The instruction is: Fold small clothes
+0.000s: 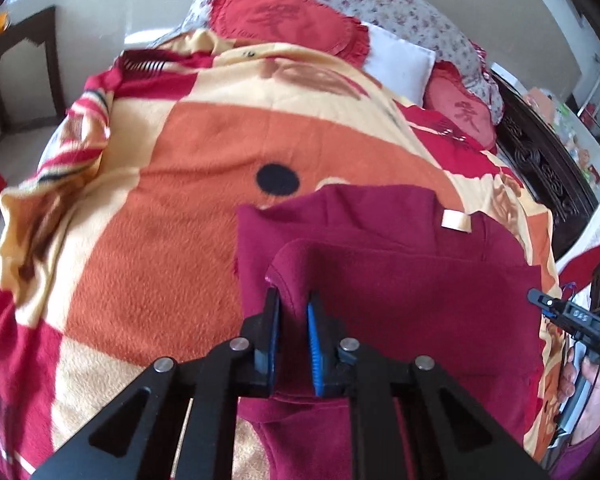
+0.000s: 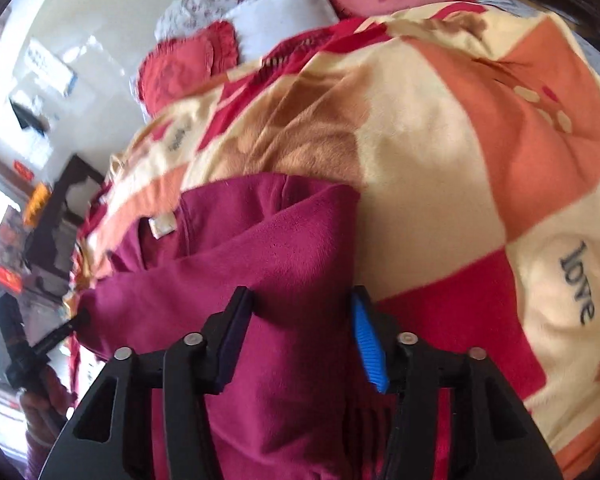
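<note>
left fingers (image 1: 293, 300) pinch maroon garment (image 1: 400, 280) fold — right fingers (image 2: 300, 300) wide, straddling it.

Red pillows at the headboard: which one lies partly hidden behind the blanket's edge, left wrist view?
The right-hand red pillow, beside the white pillow; the blanket cuts off its lower edge. The bigger left one shows almost whole.

A garment (image 1: 400, 280) lies on a blanket (image 1: 172, 216) spread over the bed, its near part doubled back over the rest. Its label (image 1: 456, 221) sits on the lower layer, beyond the folded edge. The left gripper (image 1: 293, 300) has the left corner of that fold between its fingers; the right gripper (image 2: 300, 300) straddles the fold's right end (its fingers stand wider apart). Behind the blanket, at the head of the bed, lie cushions (image 1: 288, 20) and a pillow (image 1: 400, 64). A dark cabinet (image 1: 24, 72) stands left of the bed.
</note>
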The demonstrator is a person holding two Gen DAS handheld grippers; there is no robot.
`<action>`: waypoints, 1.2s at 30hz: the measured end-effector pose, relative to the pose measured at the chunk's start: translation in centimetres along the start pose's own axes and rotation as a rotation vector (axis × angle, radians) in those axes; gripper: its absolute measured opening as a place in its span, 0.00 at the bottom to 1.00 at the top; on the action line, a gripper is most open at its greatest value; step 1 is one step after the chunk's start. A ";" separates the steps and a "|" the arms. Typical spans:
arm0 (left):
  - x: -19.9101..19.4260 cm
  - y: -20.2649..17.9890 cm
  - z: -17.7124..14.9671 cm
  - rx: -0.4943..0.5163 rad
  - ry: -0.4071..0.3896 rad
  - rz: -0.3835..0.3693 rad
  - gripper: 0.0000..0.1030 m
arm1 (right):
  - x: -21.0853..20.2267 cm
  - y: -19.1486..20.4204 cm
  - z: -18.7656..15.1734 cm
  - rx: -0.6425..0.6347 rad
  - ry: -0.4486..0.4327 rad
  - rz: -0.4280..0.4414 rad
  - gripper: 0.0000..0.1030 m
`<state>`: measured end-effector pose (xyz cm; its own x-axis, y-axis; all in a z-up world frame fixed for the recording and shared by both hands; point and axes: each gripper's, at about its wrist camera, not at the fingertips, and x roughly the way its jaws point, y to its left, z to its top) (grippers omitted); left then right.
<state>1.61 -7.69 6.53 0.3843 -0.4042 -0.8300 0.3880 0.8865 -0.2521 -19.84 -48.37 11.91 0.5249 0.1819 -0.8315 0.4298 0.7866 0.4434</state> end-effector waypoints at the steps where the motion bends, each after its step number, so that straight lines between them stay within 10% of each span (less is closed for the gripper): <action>1: 0.2 0.1 -0.2 -0.002 0.008 -0.004 0.13 | 0.0 0.5 0.3 -0.038 -0.011 -0.036 0.00; 6: 1.3 -1.5 -0.6 0.038 0.042 0.002 0.27 | 0.0 -0.4 0.9 -0.082 -0.098 -0.209 0.00; 9: 1.3 -2.3 -0.9 0.074 0.037 0.009 0.46 | -1.1 -2.1 0.1 0.007 -0.113 -0.130 0.00; 15: 1.7 -2.4 -1.0 0.067 0.043 0.012 0.47 | -2.5 -0.7 -3.6 -0.015 -0.022 -0.010 0.28; 19: 1.5 -2.5 -1.2 0.070 0.042 0.017 0.48 | -2.0 0.3 -5.7 -0.129 0.025 -0.102 0.03; 25: 1.7 -2.4 -1.5 0.078 0.044 0.044 0.55 | -2.7 -3.0 -6.0 -0.038 -0.020 -0.262 0.00; 30: 2.4 -2.2 -1.4 0.049 0.044 0.066 0.60 | -5.3 0.6 -4.2 -0.107 -0.162 -0.161 0.00; 36: 3.3 -2.6 -1.5 0.080 0.039 0.103 0.67 | 0.3 3.1 -1.1 -0.179 -0.086 -0.174 0.00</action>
<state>0.56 -10.98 3.73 0.3931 -0.3015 -0.8686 0.4148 0.9013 -0.1252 -19.21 -45.25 12.68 0.5184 -0.0100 -0.8551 0.3859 0.8951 0.2234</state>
